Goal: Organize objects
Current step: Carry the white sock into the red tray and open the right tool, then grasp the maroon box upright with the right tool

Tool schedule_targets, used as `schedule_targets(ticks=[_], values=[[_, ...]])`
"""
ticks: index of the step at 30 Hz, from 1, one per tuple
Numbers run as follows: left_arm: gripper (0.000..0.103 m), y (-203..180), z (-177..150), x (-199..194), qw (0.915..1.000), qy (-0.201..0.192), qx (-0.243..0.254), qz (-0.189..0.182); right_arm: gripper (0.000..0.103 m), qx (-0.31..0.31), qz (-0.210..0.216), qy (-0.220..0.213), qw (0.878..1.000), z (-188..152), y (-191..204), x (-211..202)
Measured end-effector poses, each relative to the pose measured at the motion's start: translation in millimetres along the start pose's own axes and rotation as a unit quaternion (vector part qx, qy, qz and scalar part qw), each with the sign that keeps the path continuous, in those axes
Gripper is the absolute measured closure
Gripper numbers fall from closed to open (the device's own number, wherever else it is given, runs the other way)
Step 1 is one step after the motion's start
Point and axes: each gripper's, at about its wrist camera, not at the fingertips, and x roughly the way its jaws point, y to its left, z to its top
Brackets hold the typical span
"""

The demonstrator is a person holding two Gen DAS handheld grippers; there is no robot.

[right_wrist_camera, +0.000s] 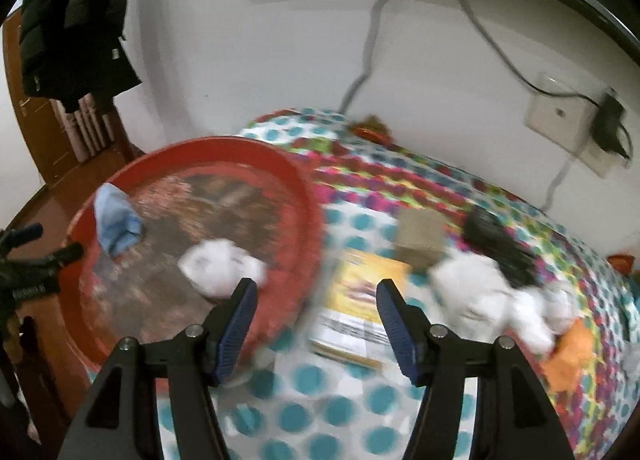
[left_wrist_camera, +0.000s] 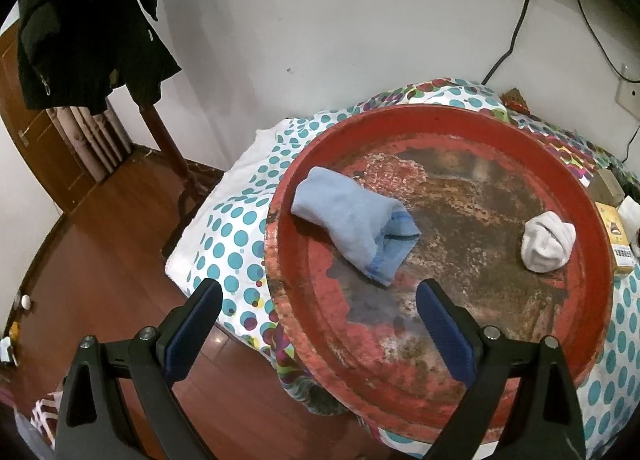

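Note:
A worn round red tray lies on the dotted cloth; it also shows in the right wrist view. A folded blue sock lies at the tray's left, and a balled white sock at its right; both also show in the right wrist view, blue and white. My left gripper is open and empty, near the tray's front left edge. My right gripper is open and empty, between the tray's right rim and a yellow box. That view is blurred.
On the cloth right of the tray lie the yellow box, a brown box, a black item, white cloths and an orange piece. A dark coat hangs at the left. Wood floor lies beyond the table's left edge.

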Motion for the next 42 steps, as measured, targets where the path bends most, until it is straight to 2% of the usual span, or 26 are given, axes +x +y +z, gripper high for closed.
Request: schedule_targets(ticks=[10,13,15,23,28,32,36,38,42], values=[[0.004,-16,-2,0,0.9997,0.001,0.022,-0.008,0.039,0.019,-0.066,0.014,0.998,-47,-120,-26],[0.004,-22,-3,0,0.9995,0.002,0.031,-0.004,0.039,0.005,-0.070,0.024,0.997,-55,-136,-21],[0.004,-25,-3,-3,0.9994,0.002,0.032,-0.012,0.039,0.003,-0.054,0.031,0.998,-59,-144,-15],[0.004,-53,-3,-15,0.9978,0.003,0.062,-0.021,0.040,-0.015,-0.025,0.046,0.998,-72,-152,7],[0.004,-80,1,-35,0.9950,-0.003,0.079,-0.062,0.040,-0.019,-0.005,0.040,0.999,-74,-150,11],[0.003,-117,1,-53,0.9891,-0.005,0.113,-0.095,0.062,-0.009,0.007,0.038,0.999,-75,-149,18],[0.003,-156,-1,-70,0.9814,-0.011,0.150,-0.119,0.066,-0.005,0.009,0.034,0.999,-78,-148,21],[0.003,-178,-2,-78,0.9764,-0.008,0.164,-0.140,0.073,-0.002,0.007,0.031,0.999,-81,-147,20],[0.003,-217,-7,-84,0.9678,-0.001,0.179,-0.177,0.073,0.014,0.001,0.023,1.000,-90,-152,11]])
